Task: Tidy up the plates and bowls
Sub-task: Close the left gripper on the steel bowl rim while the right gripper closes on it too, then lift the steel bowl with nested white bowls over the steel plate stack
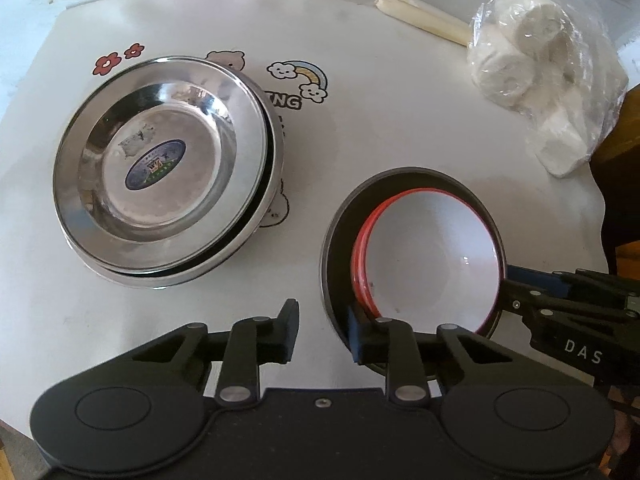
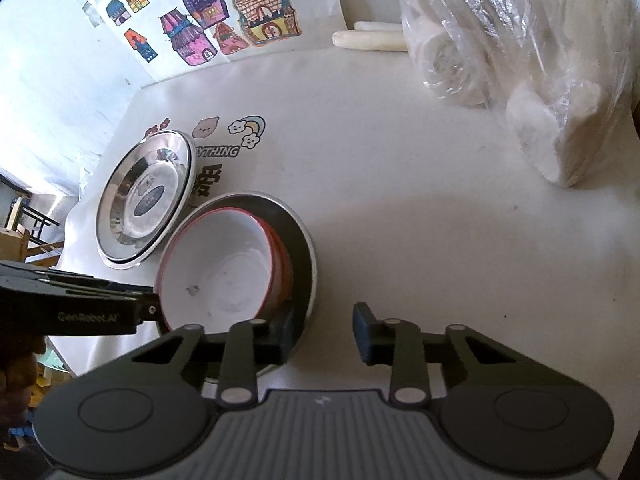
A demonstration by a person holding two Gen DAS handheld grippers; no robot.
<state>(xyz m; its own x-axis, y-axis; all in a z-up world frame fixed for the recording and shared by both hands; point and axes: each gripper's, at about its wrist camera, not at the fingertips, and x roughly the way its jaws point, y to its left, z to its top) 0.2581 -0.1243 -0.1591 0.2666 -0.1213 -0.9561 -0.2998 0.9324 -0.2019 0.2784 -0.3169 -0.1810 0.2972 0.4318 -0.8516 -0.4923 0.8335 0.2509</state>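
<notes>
White tablecloth (image 1: 380,152), steel bowl's (image 1: 408,178) near rim hidden behind left claw (image 1: 323,332)

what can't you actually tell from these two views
- Left wrist view: whether the left tongs pinch the dark bowl; its near rim is hidden behind a finger.
- Right wrist view: the right tongs straddle the same rim; contact unclear.
- How many steel plates are stacked: only edges show.
- Red-rimmed bowls: count hidden by nesting.
- Plastic bag: cut off by the frame edge.
</notes>
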